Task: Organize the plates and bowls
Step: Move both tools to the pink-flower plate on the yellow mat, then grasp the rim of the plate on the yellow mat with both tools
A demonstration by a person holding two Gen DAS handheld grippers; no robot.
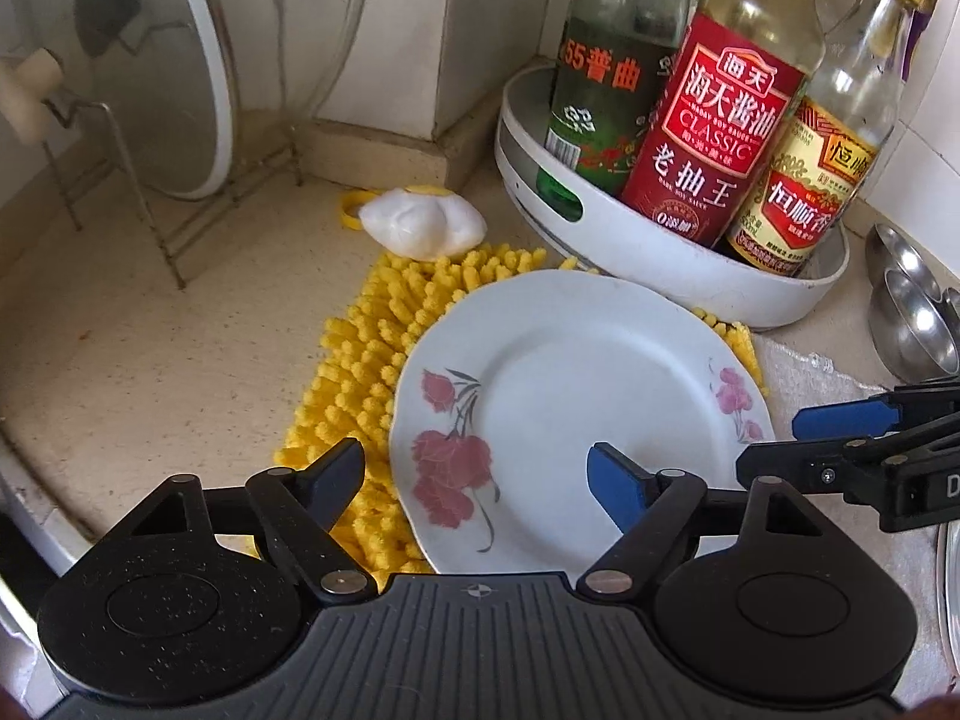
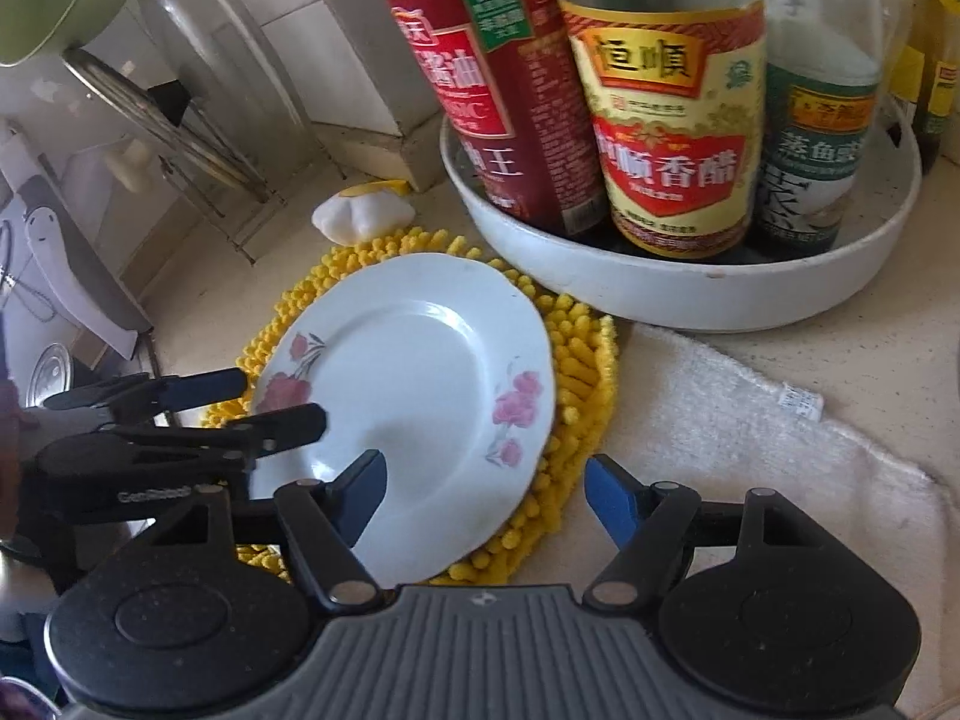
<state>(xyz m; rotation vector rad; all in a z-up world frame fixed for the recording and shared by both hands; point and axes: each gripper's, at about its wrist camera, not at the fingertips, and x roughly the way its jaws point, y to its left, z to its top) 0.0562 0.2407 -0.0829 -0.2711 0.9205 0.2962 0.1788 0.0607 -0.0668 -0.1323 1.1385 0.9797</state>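
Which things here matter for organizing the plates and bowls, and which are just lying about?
For the job: flowered plate; steel bowls; left gripper and right gripper, both open.

Lying about: yellow mat; sauce bottles in white tray; white towel; pot lid.
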